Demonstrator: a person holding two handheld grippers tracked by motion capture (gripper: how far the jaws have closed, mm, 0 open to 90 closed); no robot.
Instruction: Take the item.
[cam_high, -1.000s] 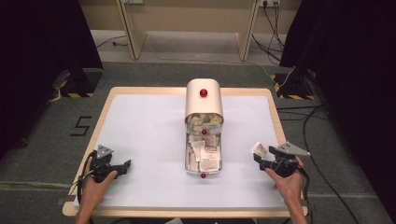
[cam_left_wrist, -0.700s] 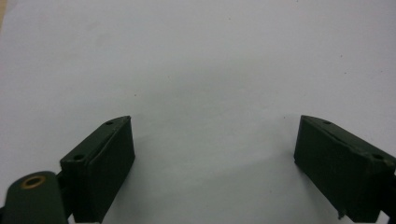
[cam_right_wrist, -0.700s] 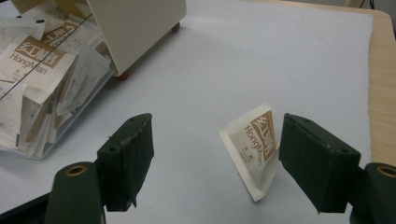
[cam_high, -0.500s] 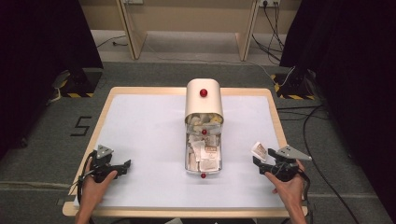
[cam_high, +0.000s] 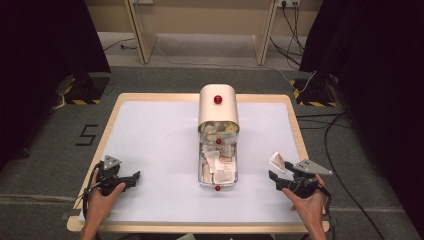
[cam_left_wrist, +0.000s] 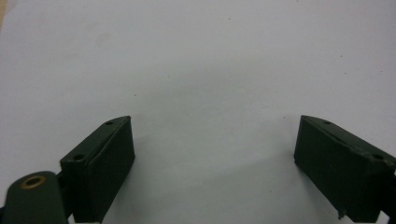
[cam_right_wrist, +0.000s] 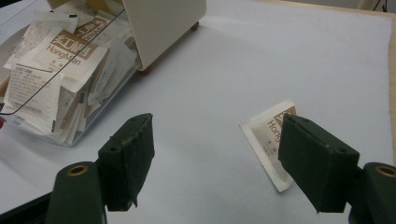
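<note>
Two grippers sit low over the counter (cam_high: 150, 130), one near each front corner, each held in a person's hand. The right gripper (cam_high: 278, 178) has its jaws spread wide with nothing pinched between them. Just ahead of it a single sachet (cam_high: 277, 161) lies flat on the white surface, white and tan with brown lettering. In the right gripper view that sachet (cam_right_wrist: 271, 135) lies partly behind the right-hand jaw, the gripper (cam_right_wrist: 217, 161) standing over bare surface with the packet off to one side of the gap rather than in the middle of it. I cannot tell whether the jaw touches it.

The left gripper (cam_high: 131, 178) is likewise spread, its jaws far apart and empty; in the left gripper view the gripper (cam_left_wrist: 212, 163) looks down on nothing but plain white counter.

In the middle of the counter stands a cream container (cam_high: 218, 107) with a rounded top and a red knob (cam_high: 217, 99). A clear tray (cam_high: 218, 167) reaches out from its front toward the person, heaped with more sachets of the same kind lying every which way. In the right gripper view the tray (cam_right_wrist: 60, 84) sits to the upper left, well apart from the loose sachet, and the container's red feet rest on the counter.
</note>
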